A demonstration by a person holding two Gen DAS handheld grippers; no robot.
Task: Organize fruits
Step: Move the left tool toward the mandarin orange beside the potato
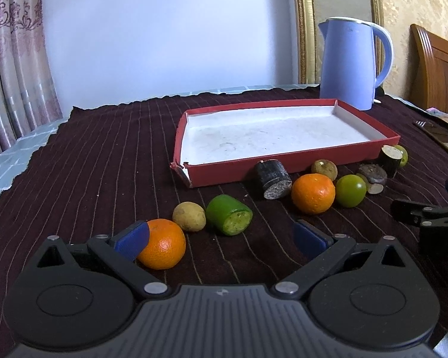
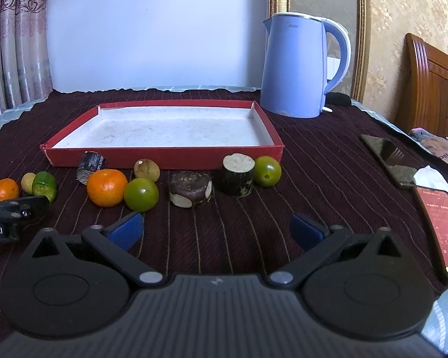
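Both grippers hover low over the dark cloth (image 2: pixel 313 161), jaws spread wide and empty, the left gripper (image 1: pixel 221 240) behind an orange (image 1: pixel 162 244), the right gripper (image 2: pixel 216 229) facing the red tray (image 2: pixel 164 158), before which lie two oranges, three dark sugarcane pieces, two green plums.

Blue kettle (image 2: pixel 295 68), two phones (image 2: pixel 388 161) on dark striped cloth (image 2: pixel 313 179), patterned curtain (image 1: pixel 12 59).

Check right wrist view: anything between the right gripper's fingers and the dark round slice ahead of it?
Nothing. In the right wrist view only bare striped cloth lies between the open right gripper and the dark round slice.
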